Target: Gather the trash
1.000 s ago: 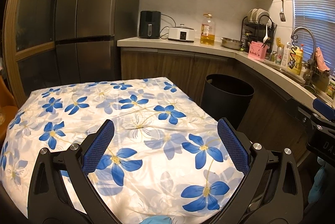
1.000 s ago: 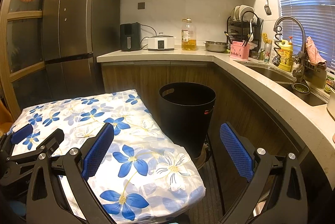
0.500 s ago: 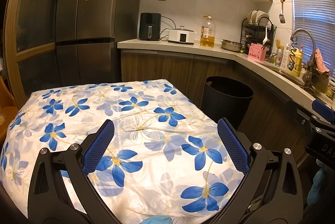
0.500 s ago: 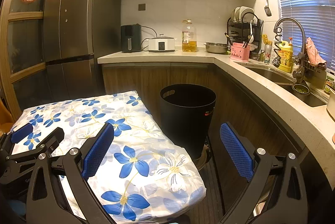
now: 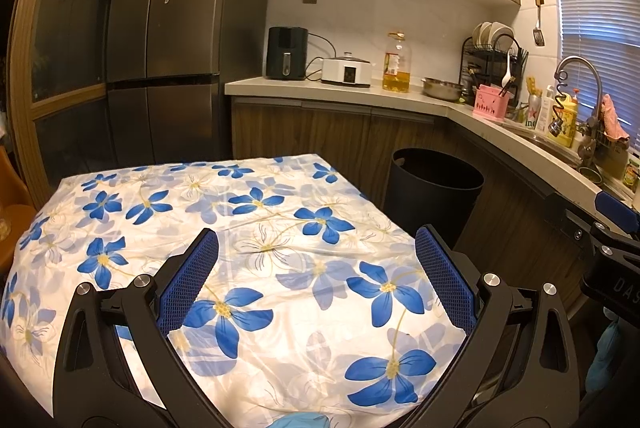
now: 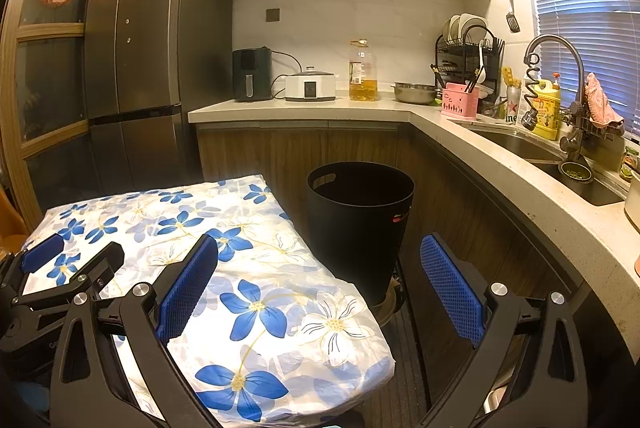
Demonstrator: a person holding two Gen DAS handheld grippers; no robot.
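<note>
Black bin (image 6: pixel 360 224) on floor between cloth-covered worktop (image 5: pixel 248 252) and cabinets, ahead-right of left gripper (image 5: pixel 318 278), nearly dead ahead of right gripper (image 6: pixel 320 288), hence nearer the right; both jaws wide open, holding nothing; no trash visible on cloth.

White cloth (image 5: pixel 256 252) patterned with blue flowers; black bin (image 6: pixel 360 220); pink caddy (image 6: pixel 460 103).

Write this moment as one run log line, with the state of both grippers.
left gripper: open, empty, above floral tablecloth | right gripper: open, empty | trash bin: upright on the floor beside table | trash: none visible
</note>
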